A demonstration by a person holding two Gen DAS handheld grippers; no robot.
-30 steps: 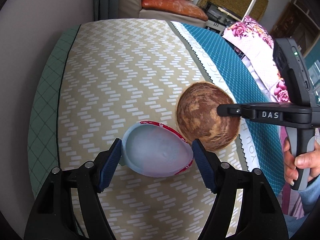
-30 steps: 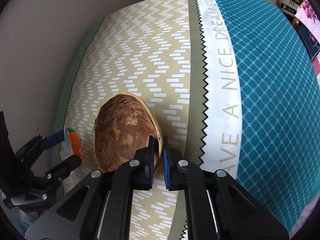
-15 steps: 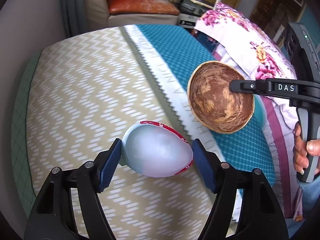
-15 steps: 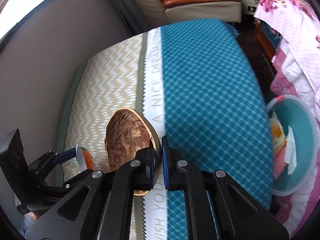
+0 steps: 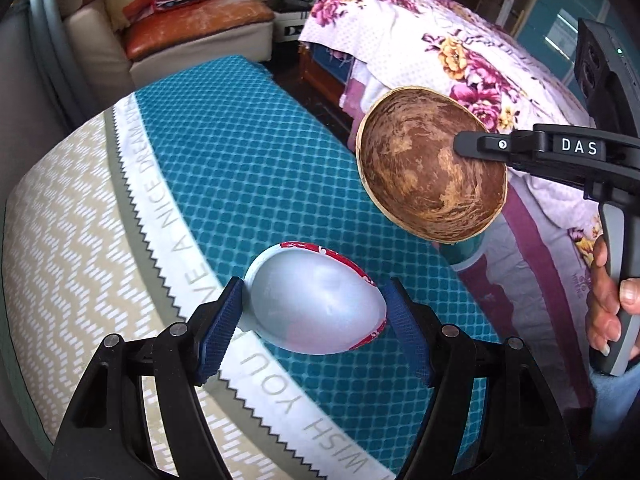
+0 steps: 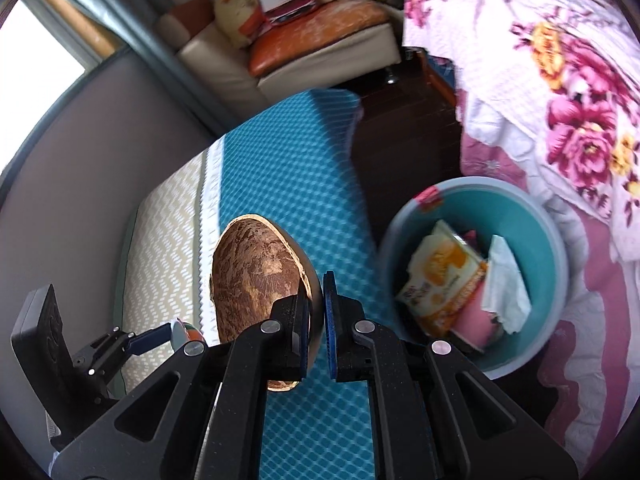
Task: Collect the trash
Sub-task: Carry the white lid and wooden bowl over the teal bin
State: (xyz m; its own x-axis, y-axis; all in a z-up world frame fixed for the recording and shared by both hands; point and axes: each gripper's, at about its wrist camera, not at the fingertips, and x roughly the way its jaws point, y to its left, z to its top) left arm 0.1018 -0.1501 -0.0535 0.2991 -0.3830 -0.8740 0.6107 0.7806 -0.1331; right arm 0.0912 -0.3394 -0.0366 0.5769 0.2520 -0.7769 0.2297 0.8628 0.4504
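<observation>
Coconut shell half, brown and hollow, hangs by its rim, pinched in the clenched right tool above a teal patterned bed cover. Right of that tool sits a teal bucket holding wrappers and tissue. Left tool grasps a squashed white cup with red print between its blue pads, above the same cover.
</observation>
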